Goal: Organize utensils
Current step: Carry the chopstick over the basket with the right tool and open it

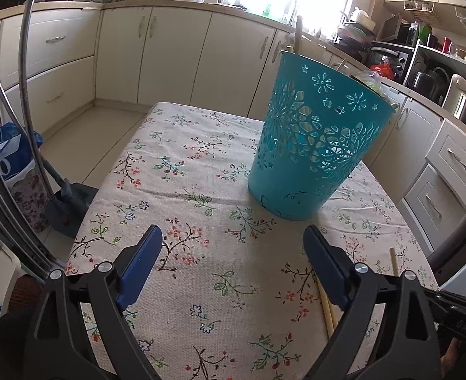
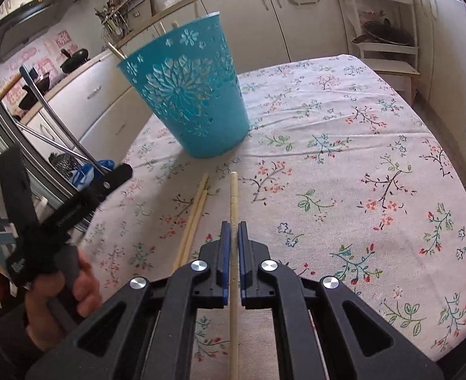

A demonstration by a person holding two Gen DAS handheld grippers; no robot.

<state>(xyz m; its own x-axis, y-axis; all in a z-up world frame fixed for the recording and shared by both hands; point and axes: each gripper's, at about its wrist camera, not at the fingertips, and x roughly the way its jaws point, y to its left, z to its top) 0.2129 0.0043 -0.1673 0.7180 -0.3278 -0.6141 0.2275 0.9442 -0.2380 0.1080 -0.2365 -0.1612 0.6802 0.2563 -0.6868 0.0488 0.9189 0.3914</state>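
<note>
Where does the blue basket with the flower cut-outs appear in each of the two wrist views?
Left wrist view: the blue basket stands right of centre, upright on the floral tablecloth, beyond the open jaws.
Right wrist view: the basket is upper left of centre, past the tip of the clamped chopstick.
Shared landmark: the wooden sticks rising above the basket's rim.

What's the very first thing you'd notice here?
The bright teal cut-out bin standing upright on the flowery tablecloth, with wooden sticks poking out of its top. Next, the right claw pinching one chopstick that points toward the bin, while two more chopsticks lie on the cloth beside it.
</note>
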